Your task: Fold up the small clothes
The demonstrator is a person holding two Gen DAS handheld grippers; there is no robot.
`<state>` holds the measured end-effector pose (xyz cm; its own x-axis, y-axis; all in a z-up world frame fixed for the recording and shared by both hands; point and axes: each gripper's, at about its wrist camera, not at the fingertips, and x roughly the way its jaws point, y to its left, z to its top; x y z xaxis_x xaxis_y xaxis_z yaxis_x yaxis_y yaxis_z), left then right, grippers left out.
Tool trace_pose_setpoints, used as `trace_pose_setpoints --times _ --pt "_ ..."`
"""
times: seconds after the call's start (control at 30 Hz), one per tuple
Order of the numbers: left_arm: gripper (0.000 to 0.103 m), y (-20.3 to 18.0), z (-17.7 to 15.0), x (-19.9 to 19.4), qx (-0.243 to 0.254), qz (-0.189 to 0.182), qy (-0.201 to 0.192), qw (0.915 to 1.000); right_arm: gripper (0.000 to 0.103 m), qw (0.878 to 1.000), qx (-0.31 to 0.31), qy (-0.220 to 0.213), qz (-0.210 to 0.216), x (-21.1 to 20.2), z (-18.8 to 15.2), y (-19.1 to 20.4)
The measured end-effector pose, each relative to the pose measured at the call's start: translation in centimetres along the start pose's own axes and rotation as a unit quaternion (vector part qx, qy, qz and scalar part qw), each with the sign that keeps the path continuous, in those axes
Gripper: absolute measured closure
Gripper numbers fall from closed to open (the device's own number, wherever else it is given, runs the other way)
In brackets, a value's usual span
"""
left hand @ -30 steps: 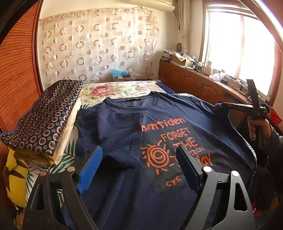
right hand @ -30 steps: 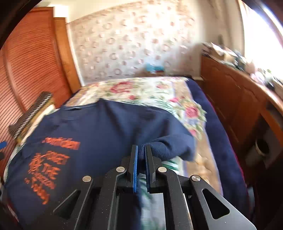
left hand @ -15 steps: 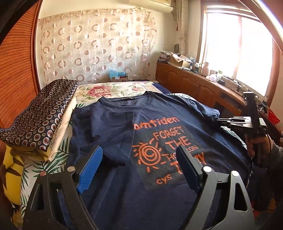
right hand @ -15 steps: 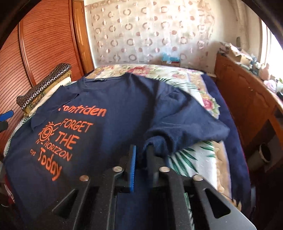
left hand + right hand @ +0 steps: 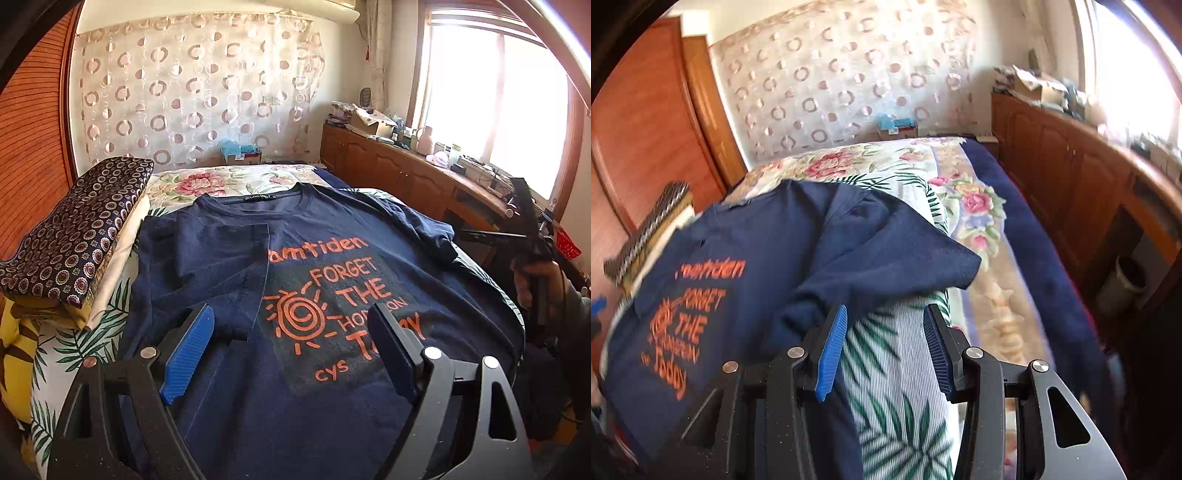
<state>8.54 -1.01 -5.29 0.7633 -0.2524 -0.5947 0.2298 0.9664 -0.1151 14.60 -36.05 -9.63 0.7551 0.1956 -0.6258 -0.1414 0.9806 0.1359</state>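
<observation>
One navy T-shirt (image 5: 236, 398) with orange print is spread front-up on the bed (image 5: 993, 302), its collar toward the circle-patterned curtain (image 5: 192, 92). One sleeve is folded in across the shirt's chest; the other lies loosely crumpled at the shirt's far edge. Two grippers are seen. The left gripper (image 5: 295, 347) is held over the shirt's lower half, its jaws spread wide with nothing pinched. The right gripper (image 5: 882, 347) is at the shirt's side edge, its jaws opening; only striped, leaf-printed bedding shows between the ribbed blue pads (image 5: 831, 354), with the crumpled sleeve (image 5: 886, 254) just beyond them. One folded dotted cloth (image 5: 74, 229) is stacked beside the shirt
</observation>
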Motion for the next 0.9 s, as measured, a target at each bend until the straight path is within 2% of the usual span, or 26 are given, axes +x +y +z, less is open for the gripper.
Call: trace_pose_setpoints --times 0.2,0.33,0.47,0.57,0.6,0.63,0.77,0.9 --pt "0.017 0.1 -0.1 -0.1 -0.003 0.002 0.001 1.0000 0.058 0.997 0.075 0.027 0.010 3.3 1.9 -1.9" --pt "0.017 0.4 -0.3 -0.4 -0.006 0.003 0.001 1.0000 0.058 0.995 0.093 0.040 0.009 4.6 2.5 -2.4" --pt "0.017 0.6 -0.4 -0.4 -0.011 0.002 0.001 0.9999 0.062 0.997 0.065 0.042 -0.014 4.8 3.5 -2.1" --pt "0.017 0.6 -0.4 -0.5 -0.012 0.002 0.001 0.9999 0.078 0.998 0.025 0.041 -0.049 5.2 3.6 -1.0" --pt "0.017 0.7 -0.5 -0.4 -0.012 0.001 0.001 0.9999 0.089 0.998 0.017 0.040 -0.048 5.2 3.6 -0.8" --pt "0.017 0.7 -0.5 -0.4 -0.012 0.002 0.002 0.9999 0.094 0.998 0.012 0.040 -0.040 5.2 3.6 -0.6" --pt "0.017 0.8 -0.5 -0.5 -0.015 0.004 0.003 0.9999 0.096 0.999 -0.015 0.018 -0.027 4.4 4.3 1.1" --pt "0.017 1.0 -0.5 -0.6 -0.018 0.006 0.001 0.9998 0.096 0.998 -0.062 -0.016 0.003 2.2 5.8 5.1"
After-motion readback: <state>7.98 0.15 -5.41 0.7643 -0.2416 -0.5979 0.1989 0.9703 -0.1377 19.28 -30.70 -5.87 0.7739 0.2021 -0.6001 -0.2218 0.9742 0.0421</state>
